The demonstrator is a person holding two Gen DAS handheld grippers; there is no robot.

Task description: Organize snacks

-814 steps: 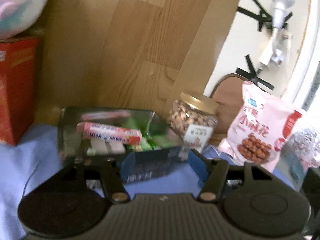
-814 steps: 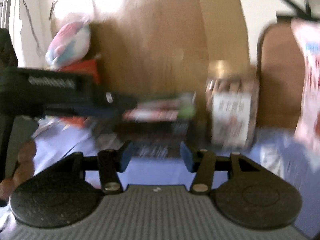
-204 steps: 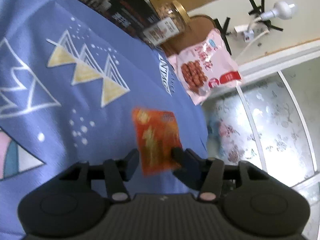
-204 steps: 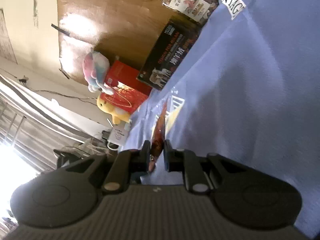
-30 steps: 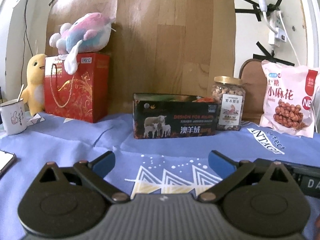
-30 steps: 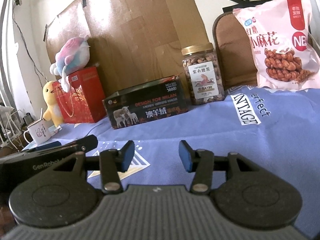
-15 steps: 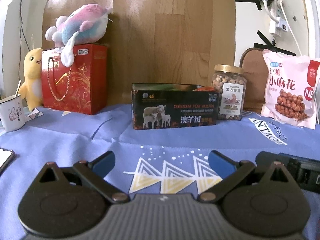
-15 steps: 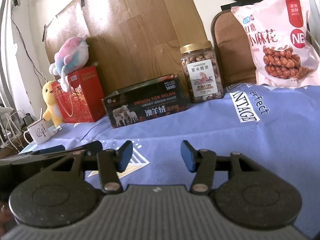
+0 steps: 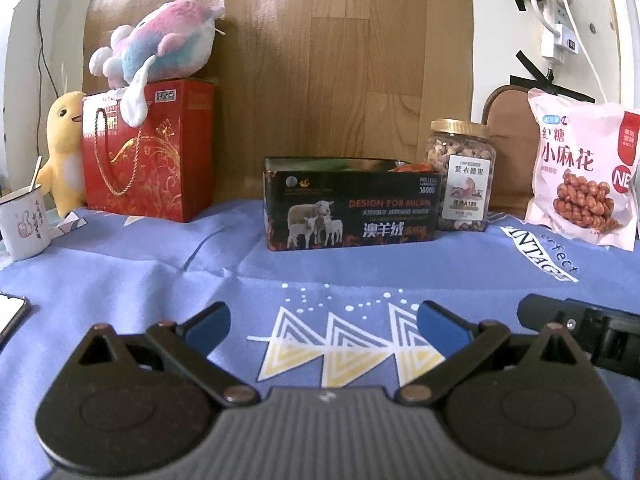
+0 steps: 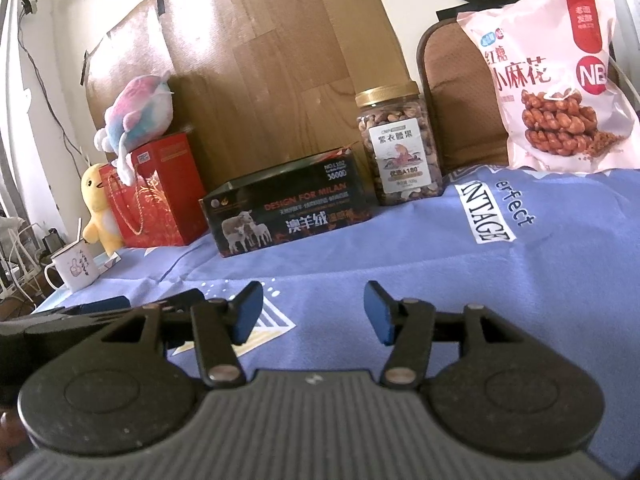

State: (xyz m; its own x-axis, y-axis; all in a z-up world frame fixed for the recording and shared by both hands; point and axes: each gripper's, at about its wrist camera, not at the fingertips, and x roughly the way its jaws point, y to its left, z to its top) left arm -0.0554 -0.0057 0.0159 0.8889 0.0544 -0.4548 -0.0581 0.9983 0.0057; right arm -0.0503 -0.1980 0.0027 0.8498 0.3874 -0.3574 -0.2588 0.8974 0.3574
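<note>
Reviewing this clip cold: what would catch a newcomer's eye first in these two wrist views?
Probably the pink snack bag propped upright at the far right, with the gold-lidded nut jar to its left. Left of the jar, mid-table, lies the open black box with sheep on its side, something orange showing inside. At the far left a pastel plush sits on a red gift bag, while the left claw and right claw hover open and empty over the blue cloth.

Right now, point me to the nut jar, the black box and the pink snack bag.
nut jar (image 9: 464, 184): left wrist view, on its white label.
black box (image 9: 352, 216): left wrist view, middle of its printed front face.
pink snack bag (image 10: 556, 76): right wrist view, on the bag's front, just above the pictured twists.
</note>
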